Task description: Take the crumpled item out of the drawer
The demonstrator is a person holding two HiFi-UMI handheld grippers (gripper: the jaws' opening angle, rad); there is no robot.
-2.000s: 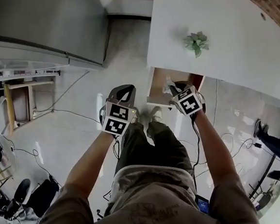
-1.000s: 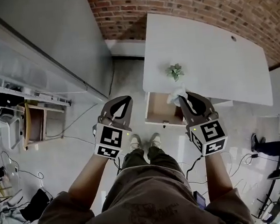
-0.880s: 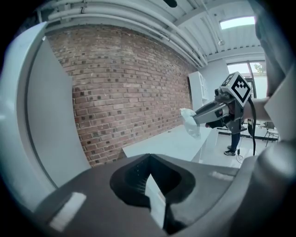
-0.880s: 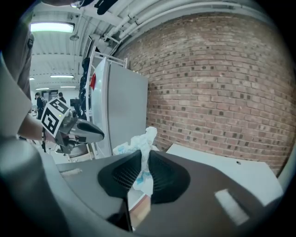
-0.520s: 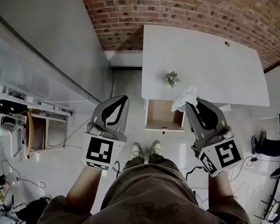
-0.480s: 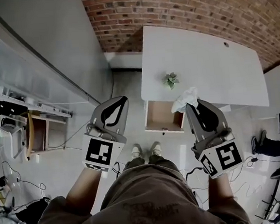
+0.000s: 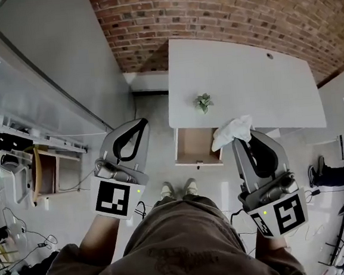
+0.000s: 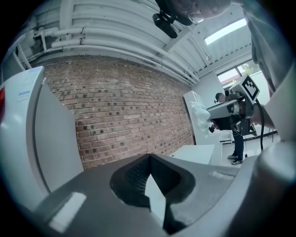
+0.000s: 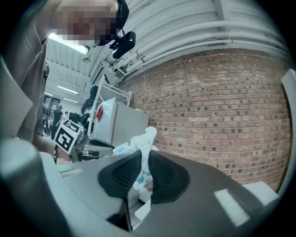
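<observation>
A crumpled white paper-like item [image 7: 232,130] is pinched in my right gripper [image 7: 244,137], which is shut on it and held high, over the white table's [image 7: 244,76] front edge. In the right gripper view the crumpled item [image 9: 140,147] sticks up between the jaws. Below, the wooden drawer [image 7: 197,146] stands pulled open, its visible inside bare. My left gripper [image 7: 137,124] is raised left of the drawer, shut with nothing in it. The left gripper view shows its jaws [image 8: 149,158] meeting, with the right gripper [image 8: 230,111] and crumpled item [image 8: 200,115] beyond.
A small potted plant [image 7: 203,102] stands on the table near the drawer. A brick wall [image 7: 238,5] runs behind the table. A large grey cabinet [image 7: 46,67] and shelving [image 7: 43,172] stand at the left. Cables [image 7: 13,237] lie on the floor. Another person [image 7: 343,176] is at the right edge.
My right gripper has lifted the crumpled item up out of the drawer to above table height. Both grippers rose toward the head camera, and the left one stayed shut and empty.
</observation>
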